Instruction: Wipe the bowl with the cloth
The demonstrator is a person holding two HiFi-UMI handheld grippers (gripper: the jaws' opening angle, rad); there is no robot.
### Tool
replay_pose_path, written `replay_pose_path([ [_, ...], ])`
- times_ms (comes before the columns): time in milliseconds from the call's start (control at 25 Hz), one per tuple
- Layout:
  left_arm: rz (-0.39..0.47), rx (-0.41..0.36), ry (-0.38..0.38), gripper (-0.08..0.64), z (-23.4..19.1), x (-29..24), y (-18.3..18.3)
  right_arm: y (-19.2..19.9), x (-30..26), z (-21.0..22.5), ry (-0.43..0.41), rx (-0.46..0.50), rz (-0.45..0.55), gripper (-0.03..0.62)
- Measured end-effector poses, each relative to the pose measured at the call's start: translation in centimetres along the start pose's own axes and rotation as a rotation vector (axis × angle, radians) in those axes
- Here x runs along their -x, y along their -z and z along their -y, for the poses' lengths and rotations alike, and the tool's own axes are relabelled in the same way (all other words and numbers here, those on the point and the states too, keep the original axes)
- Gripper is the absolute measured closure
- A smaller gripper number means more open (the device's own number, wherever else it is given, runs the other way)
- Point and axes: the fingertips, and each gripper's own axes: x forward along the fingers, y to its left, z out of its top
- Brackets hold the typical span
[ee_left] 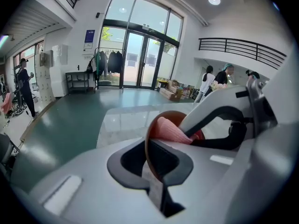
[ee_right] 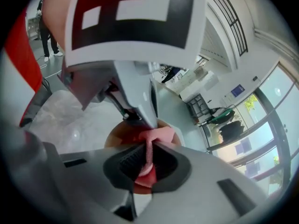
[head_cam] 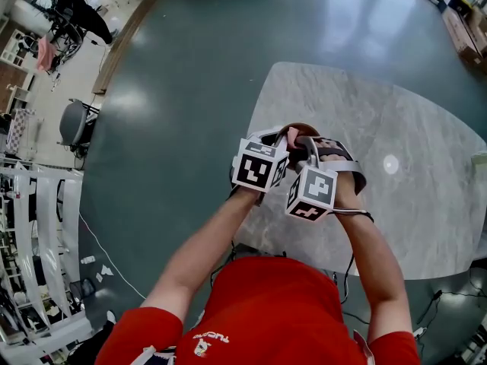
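A brown bowl [head_cam: 302, 129] is held up over the marble table [head_cam: 411, 204], tilted on its side. My left gripper [head_cam: 268, 138] is shut on the bowl's rim [ee_left: 148, 146], which passes edge-on between its jaws [ee_left: 152, 164]. A pink cloth [ee_left: 170, 130] lies inside the bowl. My right gripper [head_cam: 308, 146] is shut on that cloth [ee_right: 161, 135], a fold of it pinched between its jaws [ee_right: 148, 160], with the bowl [ee_right: 117, 138] just behind. The two grippers sit side by side, nearly touching. The left gripper's body [ee_right: 138, 92] crosses the top of the right gripper view.
The table's near-left edge [head_cam: 259, 226] lies under my forearms, with green floor [head_cam: 190, 90] beyond it. White racks [head_cam: 38, 226] and a grey chair [head_cam: 74, 124] stand far left. People stand far off near the glass doors [ee_left: 217, 80].
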Motion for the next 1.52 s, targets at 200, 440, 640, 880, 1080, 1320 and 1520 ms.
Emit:
replay_pose_path([
  [200, -0.025, -0.001, -0.001, 0.548, 0.1, -0.4, 1.0, 1.1, -0.5, 2.1, 0.075, -0.08, -0.02, 0.572],
  [440, -0.073, 0.058, -0.028, 0.548, -1.5, -1.2, 2.1, 1.7, -0.5, 2.5, 0.082, -0.122, -0.034, 0.574],
  [640, -0.107, 0.084, -0.06, 0.548, -2.7, -2.6, 2.9, 2.3, -0.4, 2.5, 0.068, -0.207, 0.009, 0.572],
  [880, -0.134, 0.14, -0.09, 0.548, -4.8, -4.5, 2.2, 3.6, 0.4, 5.2, 0.092, -0.497, 0.143, 0.572],
  [1080, -0.161, 0.182, -0.099, 0.546, -6.1, -5.7, 2.0, 5.4, 1.1, 6.6, 0.124, -0.704, 0.208, 0.572],
  [1320, -0.205, 0.26, -0.084, 0.546, -6.6, -7.8, 2.3, 6.9, 0.6, 6.2, 0.112, -0.817, 0.229, 0.572],
  [1520, -0.23, 0.329, -0.067, 0.546, -7.0, -8.7, 2.5, 7.2, 0.2, 6.0, 0.103, -0.832, 0.233, 0.572],
])
